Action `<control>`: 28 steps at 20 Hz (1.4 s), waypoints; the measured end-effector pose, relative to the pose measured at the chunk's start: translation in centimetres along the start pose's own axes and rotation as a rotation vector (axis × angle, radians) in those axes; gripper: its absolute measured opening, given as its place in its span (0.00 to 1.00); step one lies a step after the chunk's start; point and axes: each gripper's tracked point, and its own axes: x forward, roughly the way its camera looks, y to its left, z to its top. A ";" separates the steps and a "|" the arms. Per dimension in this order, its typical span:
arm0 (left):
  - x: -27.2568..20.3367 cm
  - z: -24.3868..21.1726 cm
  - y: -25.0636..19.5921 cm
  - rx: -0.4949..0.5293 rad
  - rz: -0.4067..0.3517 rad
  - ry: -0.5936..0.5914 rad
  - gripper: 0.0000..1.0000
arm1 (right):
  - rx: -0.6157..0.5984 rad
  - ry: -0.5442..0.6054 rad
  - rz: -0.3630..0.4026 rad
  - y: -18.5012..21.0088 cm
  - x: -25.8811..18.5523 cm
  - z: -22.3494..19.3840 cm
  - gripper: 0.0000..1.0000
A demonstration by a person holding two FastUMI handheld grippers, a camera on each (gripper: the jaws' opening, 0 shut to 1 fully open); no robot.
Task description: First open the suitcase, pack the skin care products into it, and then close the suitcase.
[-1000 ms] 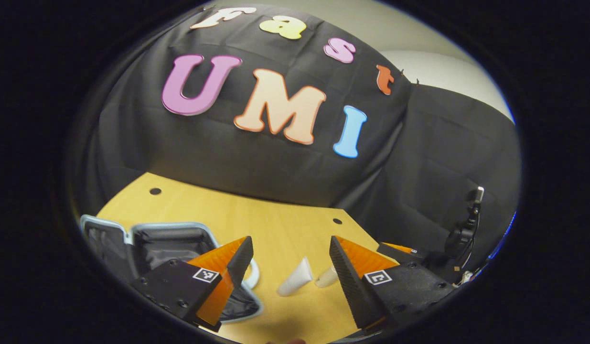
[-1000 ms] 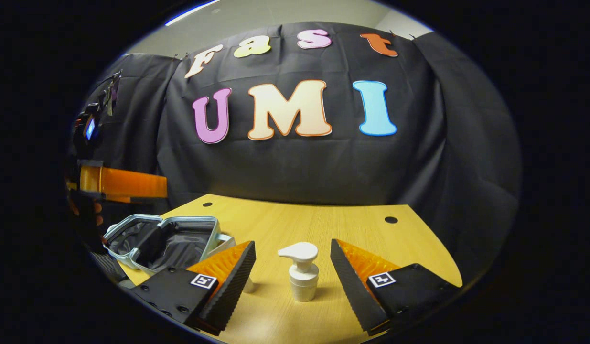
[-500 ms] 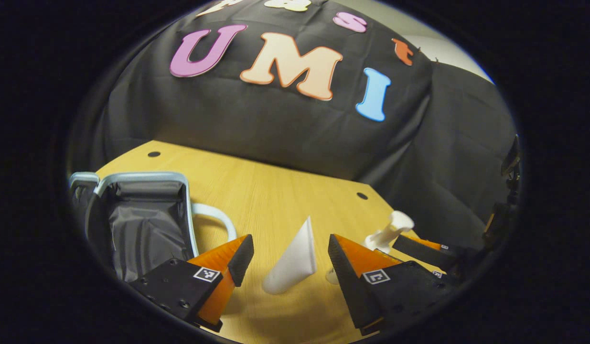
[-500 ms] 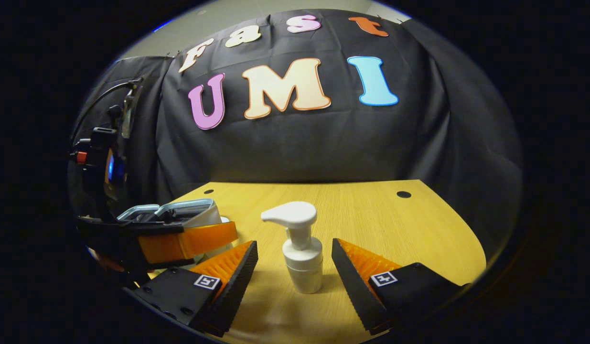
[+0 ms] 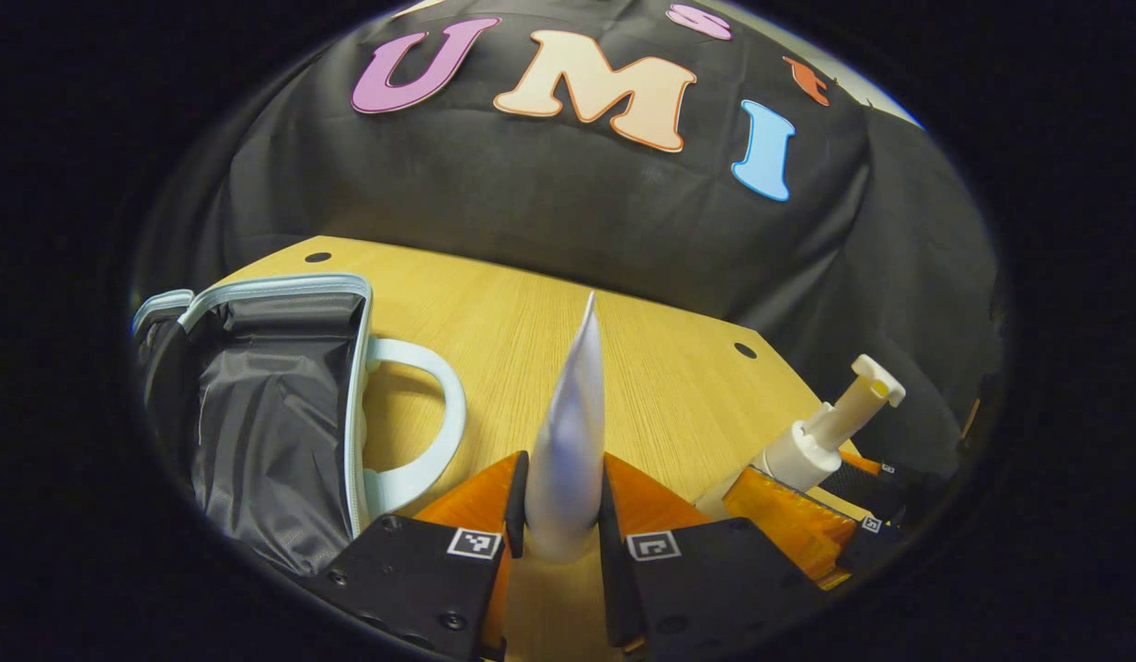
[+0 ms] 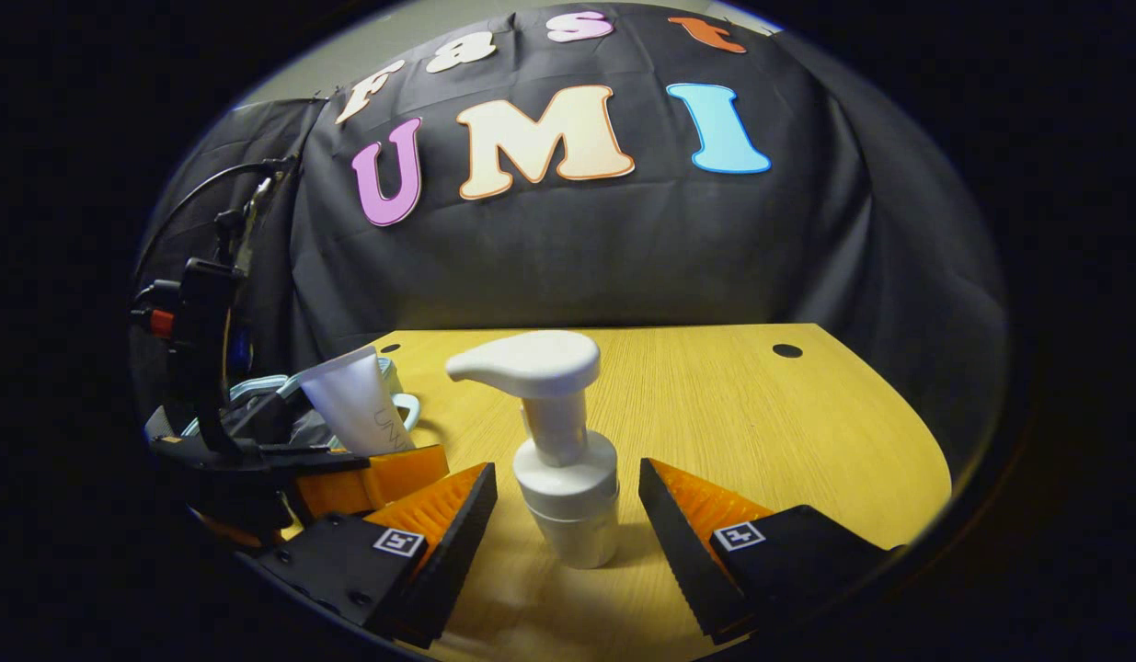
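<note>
In the left gripper view a white squeeze tube [image 5: 572,432] stands upright on the wooden table, and my left gripper [image 5: 560,492] is shut on its lower part. To its left lies the open suitcase [image 5: 255,405], pale blue with a dark lining and a handle [image 5: 430,418]. In the right gripper view a white pump bottle [image 6: 560,460] stands between the fingers of my right gripper [image 6: 568,506], which is open and not touching it. That view also has the left gripper [image 6: 365,464] holding the tube [image 6: 356,405] at the left. The pump bottle [image 5: 825,432] stands at the right in the left gripper view.
The wooden table [image 6: 742,414] stretches back to the black cloth wall, with small dark holes [image 6: 786,350] near its far edge. A camera mount with cables [image 6: 200,313] rises over the left gripper. The suitcase [image 6: 264,391] lies behind it at the left.
My left gripper moved forward around the tube and shut on it. My right gripper advanced, so the pump bottle now sits deeper between its open fingers.
</note>
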 end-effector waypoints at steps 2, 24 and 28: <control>-0.3 0.6 -0.4 -0.027 -0.017 -0.001 0.33 | -0.004 0.012 -0.006 -0.1 0.6 -0.4 0.92; -10.8 0.3 21.9 -0.102 0.175 0.478 0.34 | -0.020 0.091 0.284 17.7 -3.9 6.9 0.61; -9.8 0.4 23.6 -0.159 0.184 0.471 0.40 | -0.023 0.160 0.358 23.2 -3.2 5.7 0.60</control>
